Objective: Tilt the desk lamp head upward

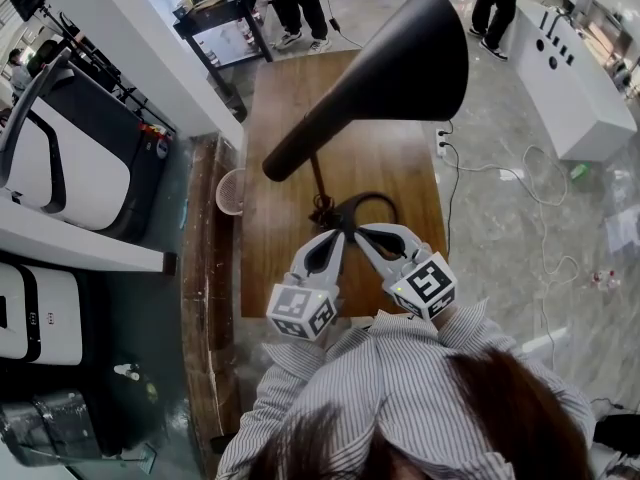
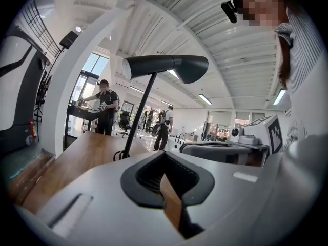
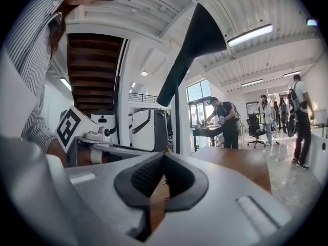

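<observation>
Desk lamp (image 1: pixel 385 88) stands mid wooden desk (image 1: pixel 290 268). Thin stem (image 1: pixel 319 176) rises from a looped base (image 1: pixel 372 204) near the front edge, and the black cone head (image 2: pixel 164 65) sits high above both tools. The left gripper (image 1: pixel 333 240) and right gripper (image 1: pixel 365 236) are low and close to the person's chest, tips side by side, aimed at the base and touching nothing. Left gripper view shows its jaws pressed together with only desk wood seen through the slit. The right gripper view (image 3: pixel 164 160) shows the same: closed, nothing held. This looks like a rest or ready pose, since the head is well above where either tool points, so no tilting is under way. The head's angle reads differently per view (near level from the left, steeply raised from the right), so I can't say whether the tilt is already done. If it isn't, one tool likely has to rise and open to take the cone, with the other steadying the stem.
</observation>
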A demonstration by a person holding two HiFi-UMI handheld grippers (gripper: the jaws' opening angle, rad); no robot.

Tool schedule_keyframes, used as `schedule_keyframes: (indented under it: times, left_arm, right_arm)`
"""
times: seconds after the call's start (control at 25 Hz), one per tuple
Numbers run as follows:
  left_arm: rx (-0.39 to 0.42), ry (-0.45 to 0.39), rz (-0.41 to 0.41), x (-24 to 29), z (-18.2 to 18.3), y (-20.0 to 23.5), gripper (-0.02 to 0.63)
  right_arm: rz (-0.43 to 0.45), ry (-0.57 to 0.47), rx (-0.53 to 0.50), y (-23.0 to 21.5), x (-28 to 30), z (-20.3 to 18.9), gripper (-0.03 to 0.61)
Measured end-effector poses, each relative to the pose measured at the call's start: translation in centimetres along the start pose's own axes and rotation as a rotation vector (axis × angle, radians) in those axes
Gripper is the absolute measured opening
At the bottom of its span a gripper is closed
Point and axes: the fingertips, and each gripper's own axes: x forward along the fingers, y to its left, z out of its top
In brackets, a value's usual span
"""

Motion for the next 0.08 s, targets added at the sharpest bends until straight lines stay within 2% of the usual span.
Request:
schedule_keyframes:
  times: [0.08]
  left_arm:
    - [0.005,0.001,-0.002,-0.02,0.01,-0.16,0.005]
  right_arm:
    - [0.002,0.001,0.0,0.03,-0.09,0.0,0.0]
